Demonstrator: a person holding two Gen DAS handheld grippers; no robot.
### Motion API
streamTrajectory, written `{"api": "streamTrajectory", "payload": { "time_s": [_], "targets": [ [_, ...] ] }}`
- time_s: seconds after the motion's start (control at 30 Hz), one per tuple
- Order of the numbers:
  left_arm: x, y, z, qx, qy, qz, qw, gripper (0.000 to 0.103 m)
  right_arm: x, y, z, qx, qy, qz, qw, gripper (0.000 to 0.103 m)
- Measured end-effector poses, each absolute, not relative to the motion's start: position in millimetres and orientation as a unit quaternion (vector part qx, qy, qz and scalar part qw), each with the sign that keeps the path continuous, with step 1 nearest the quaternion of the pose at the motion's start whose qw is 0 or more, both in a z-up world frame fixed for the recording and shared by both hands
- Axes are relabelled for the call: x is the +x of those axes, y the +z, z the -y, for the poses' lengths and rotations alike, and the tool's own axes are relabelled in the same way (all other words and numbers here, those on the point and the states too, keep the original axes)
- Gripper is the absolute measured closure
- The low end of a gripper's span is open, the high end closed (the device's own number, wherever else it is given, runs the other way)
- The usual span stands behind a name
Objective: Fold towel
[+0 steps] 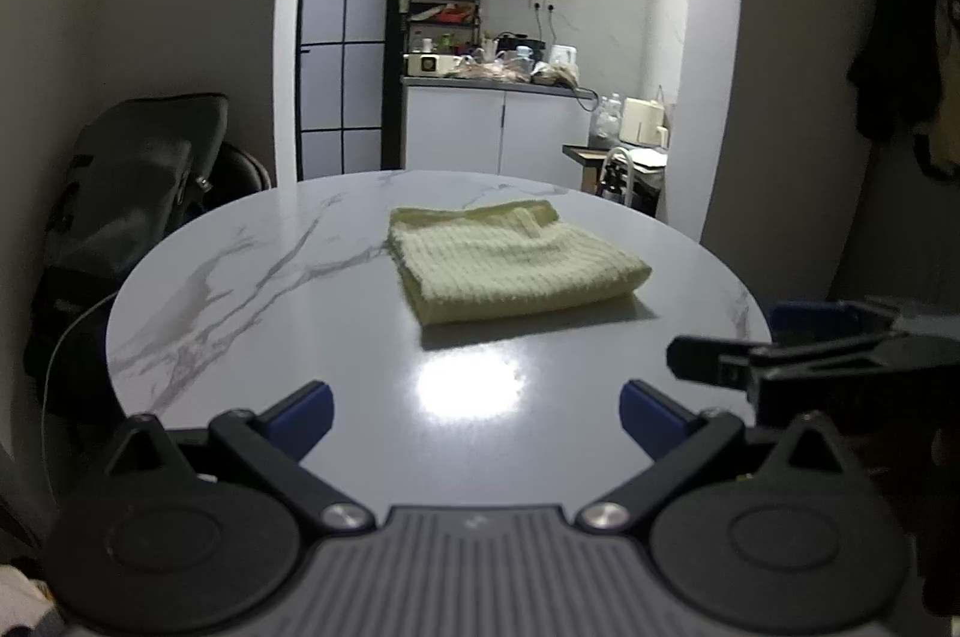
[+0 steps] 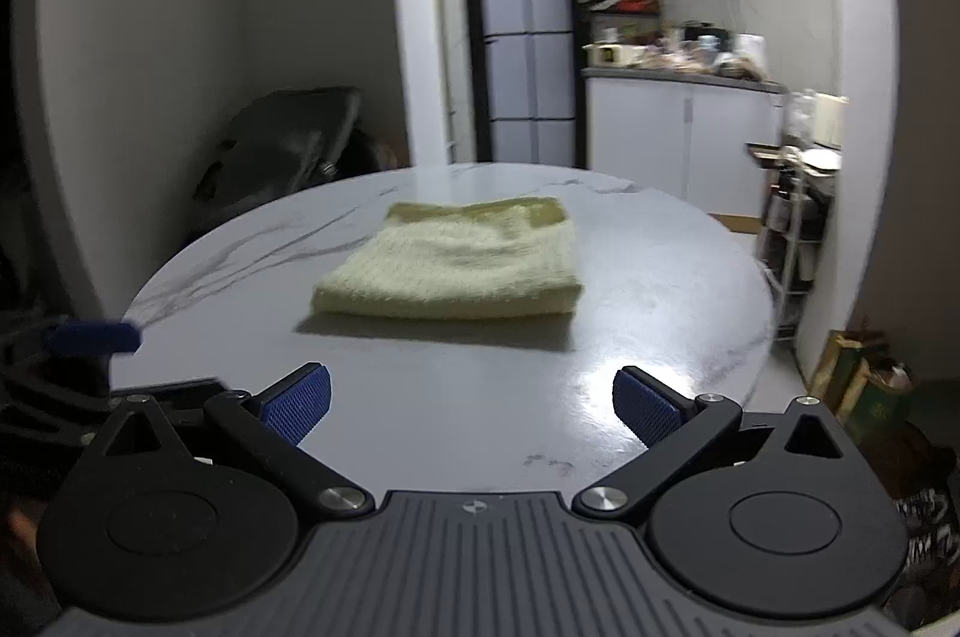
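Note:
A pale yellow towel [image 1: 510,265] lies folded into a thick rectangle in the middle of the round white marble table [image 1: 240,289]. It also shows in the right wrist view [image 2: 462,265]. My left gripper [image 1: 477,418] is open and empty, held back over the near edge of the table, well short of the towel. My right gripper [image 2: 471,412] is open and empty too, also back at the near edge. The right gripper shows at the right of the left wrist view [image 1: 798,361]. A blue fingertip of the left gripper shows at the left of the right wrist view [image 2: 90,337].
A dark bag [image 1: 138,181] rests on a chair behind the table at the left. A kitchen counter [image 1: 498,84] with clutter stands beyond the doorway. A small wire rack [image 2: 792,229] stands off the table's right side. Bags [image 2: 870,385] sit on the floor at right.

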State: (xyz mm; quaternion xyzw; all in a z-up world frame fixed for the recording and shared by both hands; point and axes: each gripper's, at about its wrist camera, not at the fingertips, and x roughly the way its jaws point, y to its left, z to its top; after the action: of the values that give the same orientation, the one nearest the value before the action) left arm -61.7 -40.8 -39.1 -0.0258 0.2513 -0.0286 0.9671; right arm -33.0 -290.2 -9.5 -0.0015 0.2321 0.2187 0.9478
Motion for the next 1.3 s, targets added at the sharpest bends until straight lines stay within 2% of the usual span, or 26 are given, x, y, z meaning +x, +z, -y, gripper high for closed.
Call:
{"api": "streamTrajectory", "payload": {
  "time_s": [0.73, 1.3],
  "targets": [
    [-56.3, -60.0, 43.1, -0.015, -0.017, -0.272, 0.962, 0.000, -26.4, -39.3, 290.5, -0.002, 0.228, -0.256, 0.939, 0.001],
    [-47.9, -63.6, 28.9, -0.028, -0.013, -0.261, 0.965, 0.000, -18.4, -29.7, 282.8, -0.003, 0.225, -0.220, 0.949, 0.000]
  ]
}}
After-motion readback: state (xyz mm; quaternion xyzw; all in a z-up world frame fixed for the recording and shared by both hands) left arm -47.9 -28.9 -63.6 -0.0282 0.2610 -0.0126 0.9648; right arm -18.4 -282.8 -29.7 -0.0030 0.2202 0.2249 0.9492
